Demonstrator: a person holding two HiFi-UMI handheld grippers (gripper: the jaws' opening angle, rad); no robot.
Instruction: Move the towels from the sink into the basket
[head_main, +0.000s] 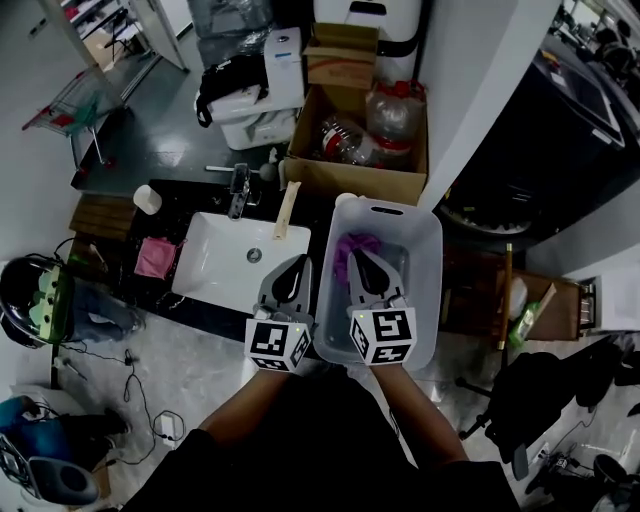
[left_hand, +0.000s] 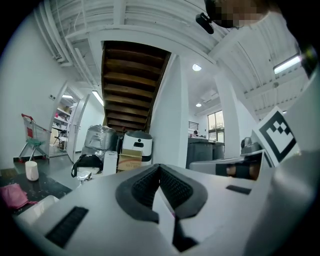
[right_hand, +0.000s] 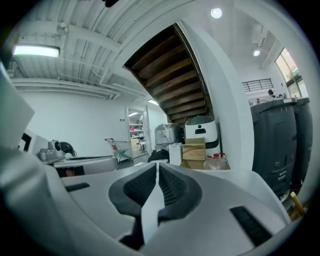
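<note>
Closest up, left claw (head_main: 297, 268) and right claw (head_main: 358, 260), both pressed shut, gripping nothing. Purple towel (head_main: 356, 245) already in basket (head_main: 428, 240). Sink (head_main: 215, 265) looks bare. Pink towel (head_main: 155, 257) on counter (head_main: 190, 205) beside it. Likely between trips; next, open and reach left.

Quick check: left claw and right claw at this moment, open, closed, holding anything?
Left claw: closed, nothing between its jaws.
Right claw: closed, nothing between its jaws.

Purple towel (head_main: 357, 247) bunched in pale basket (head_main: 428, 262), pink towel (head_main: 155, 257) left of white sink (head_main: 215, 265)
</note>
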